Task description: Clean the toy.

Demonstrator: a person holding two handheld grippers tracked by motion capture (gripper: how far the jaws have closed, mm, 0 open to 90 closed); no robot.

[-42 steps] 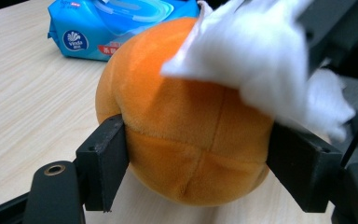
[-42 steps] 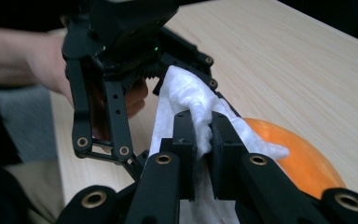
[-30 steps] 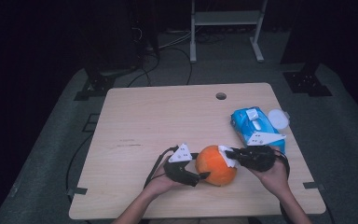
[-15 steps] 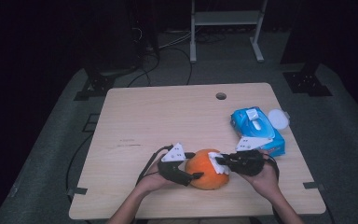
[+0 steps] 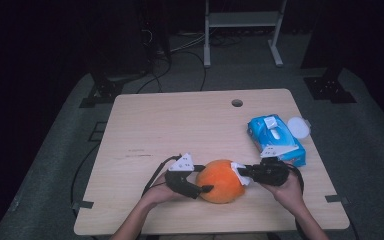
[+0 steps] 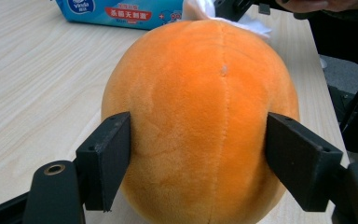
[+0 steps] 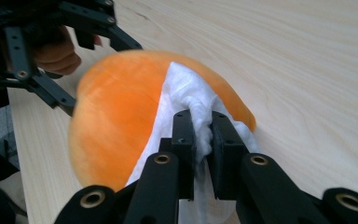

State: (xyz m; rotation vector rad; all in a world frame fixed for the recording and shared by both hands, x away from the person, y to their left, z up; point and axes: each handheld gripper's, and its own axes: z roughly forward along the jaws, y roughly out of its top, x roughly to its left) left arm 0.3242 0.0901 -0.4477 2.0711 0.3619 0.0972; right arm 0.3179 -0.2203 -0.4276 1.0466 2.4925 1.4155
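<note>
Between the left tongs [image 6: 198,154] sits a round orange plush ball [image 6: 200,121], with one black jaw against each flank; those jaws have just been closing, and the pads now touch the plush on both sides, so the ball counts as clamped, though only lightly, with no deep dent in the fabric. The right tongs [image 7: 204,135] are clenched on a bunched white tissue [image 7: 193,100], which drapes over the ball's far side. Seen from above, the left tongs [image 5: 195,181] and right tongs [image 5: 247,172] flank the ball [image 5: 221,181] near the front edge of the pale wooden desk [image 5: 180,125].

By my reading, the step in hand is wiping the ball: one tool steadies it while the other drags the tissue across it. The next move calls for a firm hold on the left and a sweeping stroke on the right, keeping the tissue pressed to the plush.

Farther back on the right lies a blue pack of tissues [image 5: 276,139].
</note>
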